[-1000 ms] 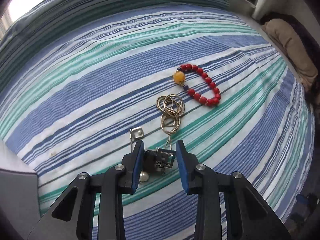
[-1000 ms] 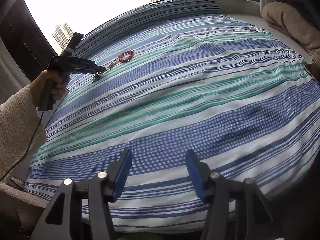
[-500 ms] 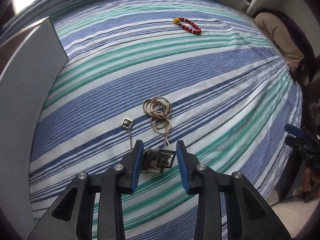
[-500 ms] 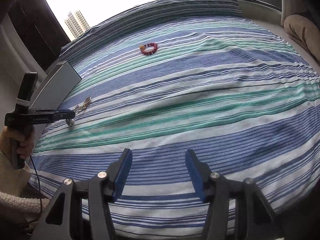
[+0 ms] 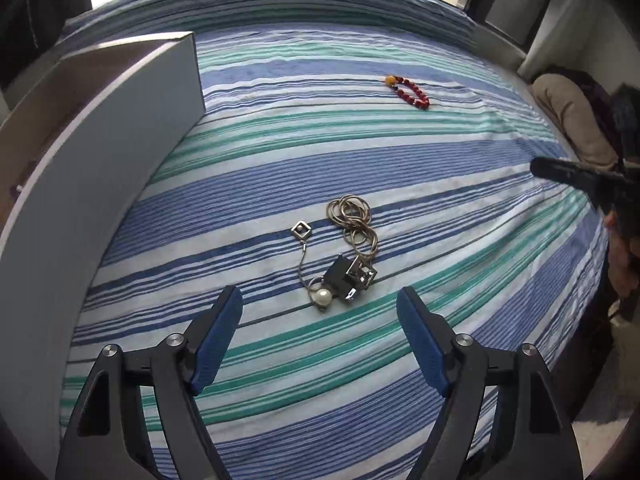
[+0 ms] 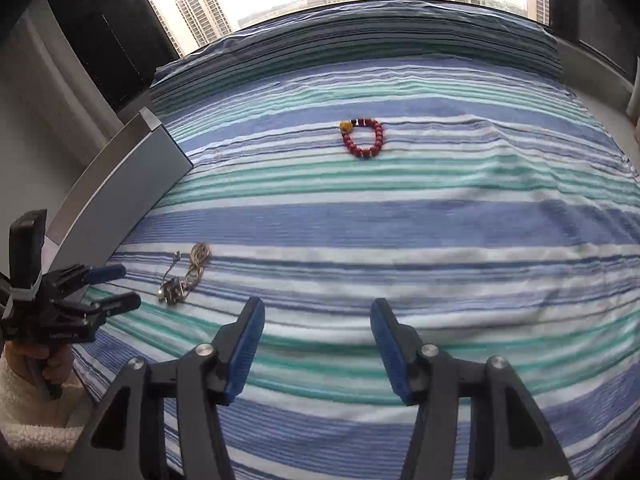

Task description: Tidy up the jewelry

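Observation:
A tangled necklace lies on the striped bedspread: gold chain coils (image 5: 352, 220), a dark cube pendant with silver frames (image 5: 348, 276), a pearl (image 5: 322, 298) and a small square charm (image 5: 301, 231). My left gripper (image 5: 318, 300) hovers just short of the pendant. Its jaws are opening and the pads touch nothing. In the right wrist view the same necklace (image 6: 180, 280) lies just beyond the left gripper (image 6: 116, 286). A red bead bracelet (image 5: 408, 90) with an orange bead rests far off, mid-bed (image 6: 363, 138). My right gripper (image 6: 317, 306) stands open and empty above the bedspread.
A long grey open box (image 5: 100, 152) stands along the bed's left edge (image 6: 120, 184). A beige cushion (image 5: 572, 120) lies at the far right. A hand in a fleecy sleeve (image 6: 24, 392) holds the left gripper. Windows run behind the bed.
The left gripper dragged the necklace away from the bracelet toward the grey box, then opened and let the pendant drop. The right gripper swung round so the bracelet now sits ahead of it.

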{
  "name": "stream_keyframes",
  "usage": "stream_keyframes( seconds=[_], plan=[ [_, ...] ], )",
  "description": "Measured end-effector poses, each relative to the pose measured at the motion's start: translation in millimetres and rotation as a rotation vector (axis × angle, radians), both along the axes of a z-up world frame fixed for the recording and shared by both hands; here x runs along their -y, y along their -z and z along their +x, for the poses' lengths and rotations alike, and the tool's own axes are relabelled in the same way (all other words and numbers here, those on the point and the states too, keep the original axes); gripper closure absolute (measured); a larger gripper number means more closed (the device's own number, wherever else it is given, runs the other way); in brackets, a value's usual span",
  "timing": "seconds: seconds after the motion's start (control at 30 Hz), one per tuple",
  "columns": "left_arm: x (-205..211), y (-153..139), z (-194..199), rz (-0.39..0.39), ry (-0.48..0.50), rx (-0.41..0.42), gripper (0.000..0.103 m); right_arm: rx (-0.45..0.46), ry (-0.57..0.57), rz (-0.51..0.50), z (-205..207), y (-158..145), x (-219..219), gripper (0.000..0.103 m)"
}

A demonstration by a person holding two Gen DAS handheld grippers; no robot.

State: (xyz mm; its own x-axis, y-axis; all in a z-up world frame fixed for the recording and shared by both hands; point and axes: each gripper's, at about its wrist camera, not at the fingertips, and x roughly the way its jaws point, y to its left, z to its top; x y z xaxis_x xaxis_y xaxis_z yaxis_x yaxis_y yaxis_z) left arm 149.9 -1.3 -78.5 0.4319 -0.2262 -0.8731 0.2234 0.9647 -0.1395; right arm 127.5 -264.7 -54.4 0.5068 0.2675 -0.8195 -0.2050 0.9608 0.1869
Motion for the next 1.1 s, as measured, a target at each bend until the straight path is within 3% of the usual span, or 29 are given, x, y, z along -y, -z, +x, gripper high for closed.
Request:
stream_keyframes(
  seconds=[0.17,0.23,0.27,0.47,0.57,0.63,0.83,1.1],
  plan=[
    [-25.0,-7.8,-30.1,-0.036,-0.083,0.020,0.020,-0.063,0.038,0.082,133.3,2.3,-5.0,0.047],
    [-38.8,-8.8,-42.8,-0.043,-0.113,0.020,0.020,-0.122,0.107,0.113,178.3,15.7,-3.5,0.058],
    [-46.2,-9.2,-48.9,-0.040,-0.130,0.020,0.020,-0.139,0.138,0.113,196.7,21.8,-5.7,0.058],
    [-90.3,-7.5,-75.6,-0.023,-0.234,0.007,0.020,-0.208,0.215,0.045,244.1,57.2,-22.1,0.059],
    [-99.4,-1.9,-80.5,-0.017,-0.258,-0.007,0.020,-0.160,0.191,-0.020,245.2,60.7,-38.2,0.063],
    [-101.8,0.9,-81.0,-0.019,-0.270,-0.013,0.020,-0.147,0.169,-0.060,241.8,61.6,-48.5,0.085],
    [-97.6,3.8,-79.6,-0.017,-0.252,-0.006,0.020,-0.171,0.008,-0.077,198.4,54.9,-65.0,0.085],
    [-81.4,13.1,-72.0,-0.021,-0.199,-0.015,0.020,-0.203,-0.191,-0.122,52.9,49.0,-75.3,0.085]
  ],
)
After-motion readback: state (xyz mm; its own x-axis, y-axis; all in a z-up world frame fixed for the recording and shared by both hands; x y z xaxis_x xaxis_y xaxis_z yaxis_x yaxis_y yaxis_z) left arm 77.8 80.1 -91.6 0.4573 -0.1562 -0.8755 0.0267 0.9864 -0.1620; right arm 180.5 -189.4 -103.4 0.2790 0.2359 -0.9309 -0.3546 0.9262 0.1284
